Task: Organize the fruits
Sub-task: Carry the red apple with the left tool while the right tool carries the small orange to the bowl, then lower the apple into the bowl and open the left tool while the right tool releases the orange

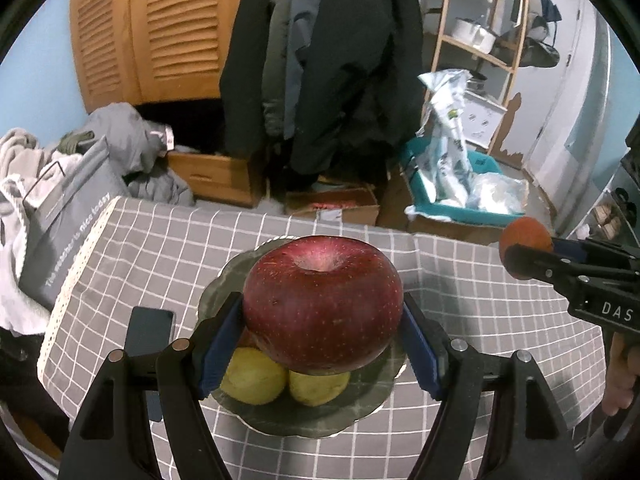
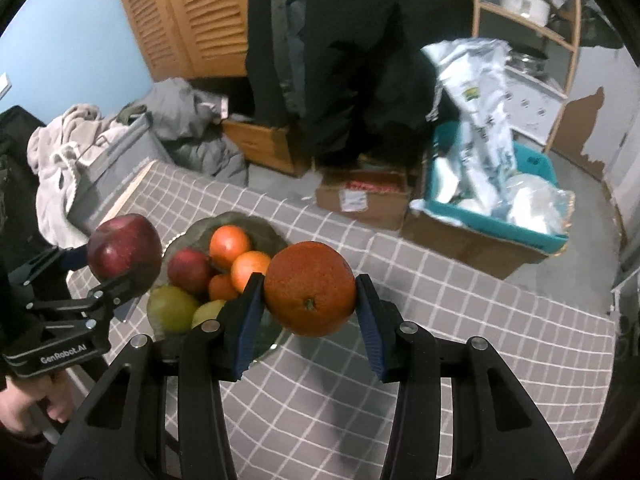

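Observation:
My left gripper (image 1: 322,332) is shut on a large red apple (image 1: 322,304) and holds it above a grey scalloped plate (image 1: 304,420). Two yellow-green pears (image 1: 253,376) lie on the plate under it. My right gripper (image 2: 309,312) is shut on an orange (image 2: 310,289), held above the table to the right of the plate (image 2: 262,226). In the right wrist view the plate holds a small red apple (image 2: 188,270), three oranges (image 2: 230,245) and two pears (image 2: 170,308). The left gripper with its apple (image 2: 124,252) shows at the left there. The right gripper and orange (image 1: 525,233) show at right in the left wrist view.
The table has a grey checked cloth (image 2: 440,320). A dark phone (image 1: 150,330) lies left of the plate. Beyond the table's far edge are cardboard boxes (image 2: 362,196), a teal bin of bags (image 2: 496,208), hanging coats and a grey bag (image 1: 68,224).

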Demonstrator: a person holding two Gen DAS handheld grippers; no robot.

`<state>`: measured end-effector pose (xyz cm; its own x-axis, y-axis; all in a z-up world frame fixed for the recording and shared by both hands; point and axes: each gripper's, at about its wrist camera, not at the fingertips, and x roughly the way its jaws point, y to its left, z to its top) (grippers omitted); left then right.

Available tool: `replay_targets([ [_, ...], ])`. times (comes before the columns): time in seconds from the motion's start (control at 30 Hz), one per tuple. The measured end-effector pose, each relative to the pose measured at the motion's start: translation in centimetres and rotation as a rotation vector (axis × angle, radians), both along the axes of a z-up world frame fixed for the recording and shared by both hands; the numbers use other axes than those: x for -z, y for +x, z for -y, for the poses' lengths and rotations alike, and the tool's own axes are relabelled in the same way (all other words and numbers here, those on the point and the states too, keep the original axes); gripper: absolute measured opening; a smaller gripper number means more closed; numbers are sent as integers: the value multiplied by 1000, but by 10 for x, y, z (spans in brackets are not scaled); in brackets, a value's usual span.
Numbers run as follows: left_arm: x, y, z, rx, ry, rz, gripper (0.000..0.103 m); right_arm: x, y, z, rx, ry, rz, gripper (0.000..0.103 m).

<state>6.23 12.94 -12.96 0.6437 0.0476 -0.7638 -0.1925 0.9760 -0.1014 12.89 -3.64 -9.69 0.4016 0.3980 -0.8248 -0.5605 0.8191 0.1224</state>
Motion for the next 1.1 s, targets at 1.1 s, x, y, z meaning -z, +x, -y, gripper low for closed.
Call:
replay_targets([
  [1.1, 85, 14, -38, -28, -144, -213, 77, 70, 14, -67, -64, -16, -193, 67],
])
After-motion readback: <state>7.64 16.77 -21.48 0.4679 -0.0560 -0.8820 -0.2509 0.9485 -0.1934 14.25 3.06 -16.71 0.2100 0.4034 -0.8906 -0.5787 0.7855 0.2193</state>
